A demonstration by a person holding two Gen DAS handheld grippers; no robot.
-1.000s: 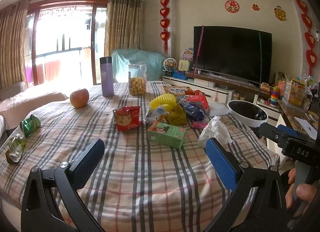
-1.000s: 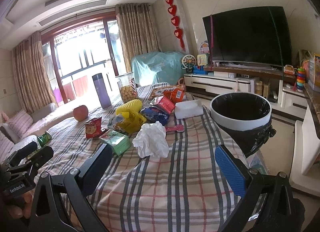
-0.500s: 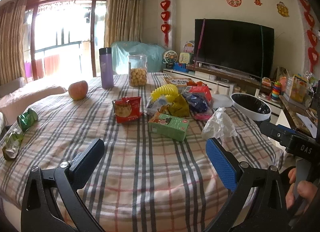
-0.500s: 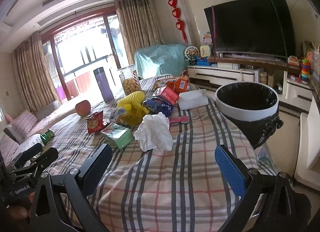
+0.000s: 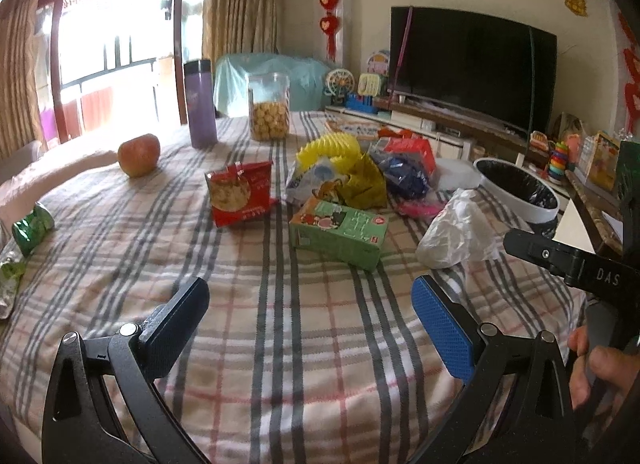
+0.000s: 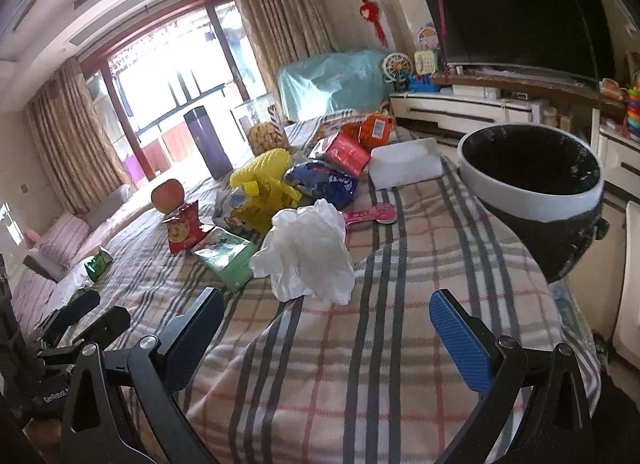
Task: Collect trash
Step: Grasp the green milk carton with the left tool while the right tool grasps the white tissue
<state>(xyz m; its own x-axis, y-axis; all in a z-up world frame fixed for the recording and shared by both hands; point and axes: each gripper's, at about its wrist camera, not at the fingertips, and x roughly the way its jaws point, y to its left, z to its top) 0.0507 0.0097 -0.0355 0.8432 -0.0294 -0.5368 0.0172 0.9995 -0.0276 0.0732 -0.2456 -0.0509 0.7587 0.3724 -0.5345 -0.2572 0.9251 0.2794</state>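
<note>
Plaid cloth [image 5: 304, 328] covers the whole table, grey and pink stripes, under bright daylight from the balcony doors at ten o'clock in the left wrist view; a dark television [image 5: 472, 64] stands at one o'clock above a low cabinet, and red heart ornaments hang on the wall beside the curtains

Both tongs are spread wide and carry nothing: the left gripper [image 5: 310, 314] hovers low over bare cloth at the near edge, and the right gripper [image 6: 326, 326] does the same on its side. Collection has not begun, by the look of it, since the trash bin [image 6: 532, 204] with its black liner at two o'clock in the right wrist view appears empty

The trash lies in a loose heap mid-table. Nearest the right gripper, at twelve o'clock, sits a crumpled white bag [image 6: 308, 252], touching a green carton [image 6: 226, 256] at eleven o'clock. Beyond them are a red snack packet [image 6: 182, 230], yellow wrappers [image 6: 264, 184] and a blue packet [image 6: 326, 184]. An apple [image 5: 138, 149], a purple flask [image 5: 201, 102] and a jar of snacks [image 5: 269, 106] stand farther back and are probably not trash

The likely next move is for the right gripper to reach forward, close on the white bag, which should crush easily, and swing it right to the bin
</note>
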